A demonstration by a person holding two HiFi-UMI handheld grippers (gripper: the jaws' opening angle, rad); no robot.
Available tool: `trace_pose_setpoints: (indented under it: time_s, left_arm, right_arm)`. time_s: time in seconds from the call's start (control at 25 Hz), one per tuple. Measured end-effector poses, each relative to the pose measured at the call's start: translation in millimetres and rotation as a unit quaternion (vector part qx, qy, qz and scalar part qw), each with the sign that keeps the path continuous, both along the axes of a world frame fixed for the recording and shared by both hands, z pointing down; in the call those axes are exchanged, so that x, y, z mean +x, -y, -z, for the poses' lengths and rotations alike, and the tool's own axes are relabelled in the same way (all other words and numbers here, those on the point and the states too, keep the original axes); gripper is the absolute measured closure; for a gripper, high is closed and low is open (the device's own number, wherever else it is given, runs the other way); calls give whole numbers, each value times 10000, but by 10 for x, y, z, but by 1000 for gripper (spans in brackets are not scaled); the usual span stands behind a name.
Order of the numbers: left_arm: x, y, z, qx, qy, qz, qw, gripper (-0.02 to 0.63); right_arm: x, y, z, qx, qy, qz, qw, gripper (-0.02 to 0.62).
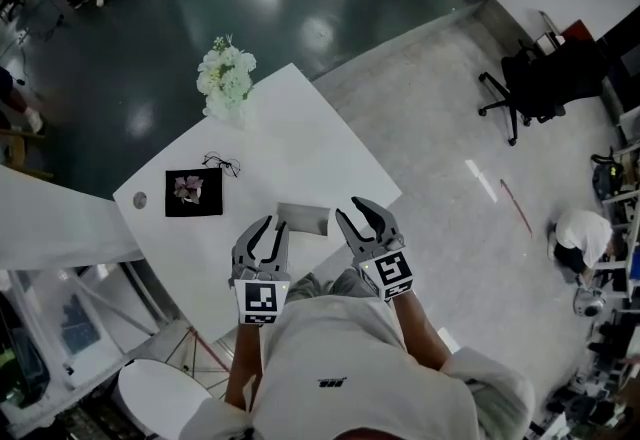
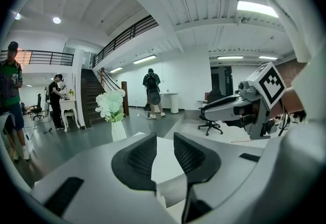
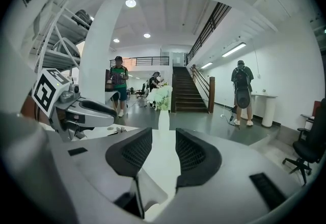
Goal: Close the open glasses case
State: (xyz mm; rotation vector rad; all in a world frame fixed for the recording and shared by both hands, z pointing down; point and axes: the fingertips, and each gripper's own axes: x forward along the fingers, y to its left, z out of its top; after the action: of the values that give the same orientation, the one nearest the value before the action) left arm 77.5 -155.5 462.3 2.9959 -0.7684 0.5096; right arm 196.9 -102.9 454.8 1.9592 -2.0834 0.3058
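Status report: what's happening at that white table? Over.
Left gripper and right gripper both open, empty. Grey rectangular glasses case on the white table just ahead, not gripped. Nothing in the way.

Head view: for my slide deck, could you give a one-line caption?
Left hand-held gripper and right hand-held gripper, jaws apart, flank a grey case on a white table.

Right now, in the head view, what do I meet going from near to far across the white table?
glasses case → glasses → flowers
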Motion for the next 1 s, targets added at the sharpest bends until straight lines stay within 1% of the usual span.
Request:
trace_pose_setpoints:
  time_s: [0.24,0.4,0.72,0.84,1.0]
  left_arm:
    - [71,120,-195,-178,84,-5,9998,488]
    - [112,197,-335,-317,125,87,9994,489]
    - [186,304,-629,-520,321,553,9966,492]
    - [212,301,-760,-622,444,721,9945,494]
    - [233,318,-903,-733,548,1056,9902,495]
  right_arm:
    - [89,146,-144,-161,-22,12,9999,451]
    - [117,254,-278,-282,11,146,9995,454]
    - [190,464,-580,-606,51,746,9954,459]
    - [209,523,-684,-727,87,1006,9922,460]
    - [233,620,-818,-874,98,1381,9865,462]
